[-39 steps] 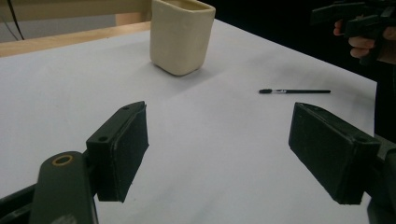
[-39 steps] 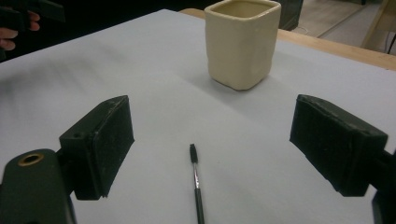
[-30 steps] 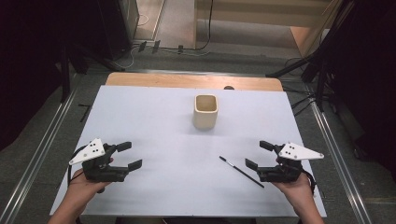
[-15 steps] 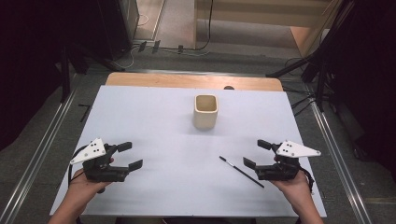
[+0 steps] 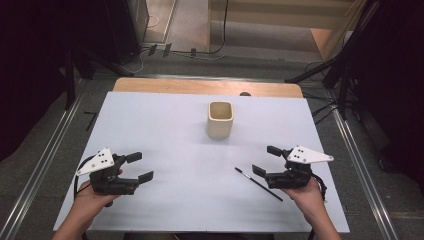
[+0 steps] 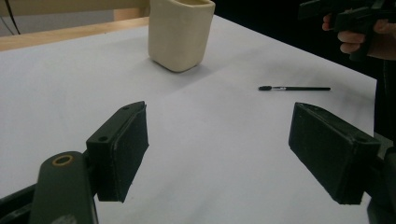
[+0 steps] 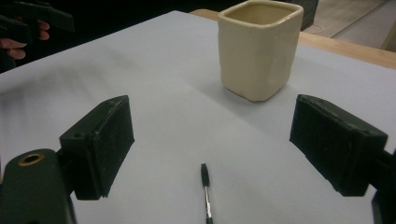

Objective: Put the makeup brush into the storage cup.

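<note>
While one cream cup stands mid-desk, one black brush lies flat just left of the gaping, empty right claw, well apart from the equally open left claw.

White sheet covers table; strip of bare wood tabletop shows along far edge. Small dark round spot on wood near far edge. Grey floor with metal rails at both sides. Black cable runs across floor beyond table.
</note>
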